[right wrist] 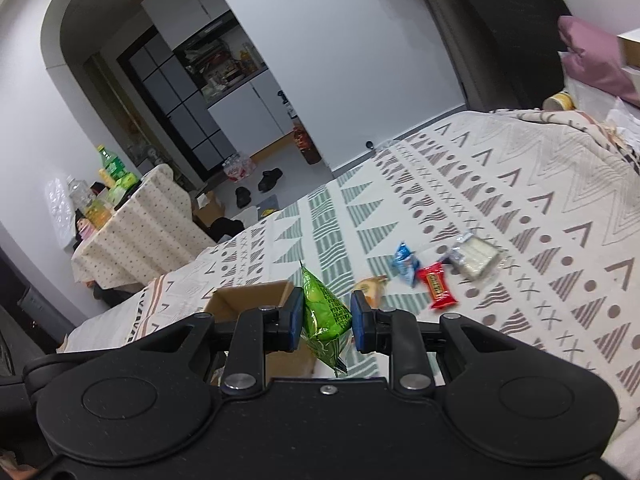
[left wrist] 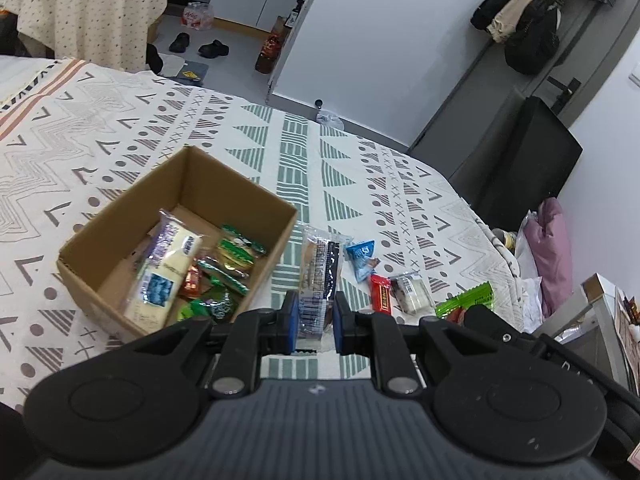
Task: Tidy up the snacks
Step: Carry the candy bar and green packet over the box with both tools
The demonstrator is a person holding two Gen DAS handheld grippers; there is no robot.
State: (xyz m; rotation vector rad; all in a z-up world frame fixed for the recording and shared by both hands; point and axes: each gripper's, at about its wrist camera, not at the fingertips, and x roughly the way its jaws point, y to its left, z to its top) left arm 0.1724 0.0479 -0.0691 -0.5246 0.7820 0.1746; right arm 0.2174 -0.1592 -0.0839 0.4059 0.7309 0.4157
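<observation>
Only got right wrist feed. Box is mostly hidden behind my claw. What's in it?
Observer: The cardboard box already holds several snacks: a long pale packet and green-wrapped ones.
Operator: Left claw busy?
Observer: The left claw is shut on a clear packet with dark print, just right of the box.
Operator: Anything loose that I'm missing?
Observer: No. Beyond the left claw lie the same blue packet, red packet and white packet.
</observation>
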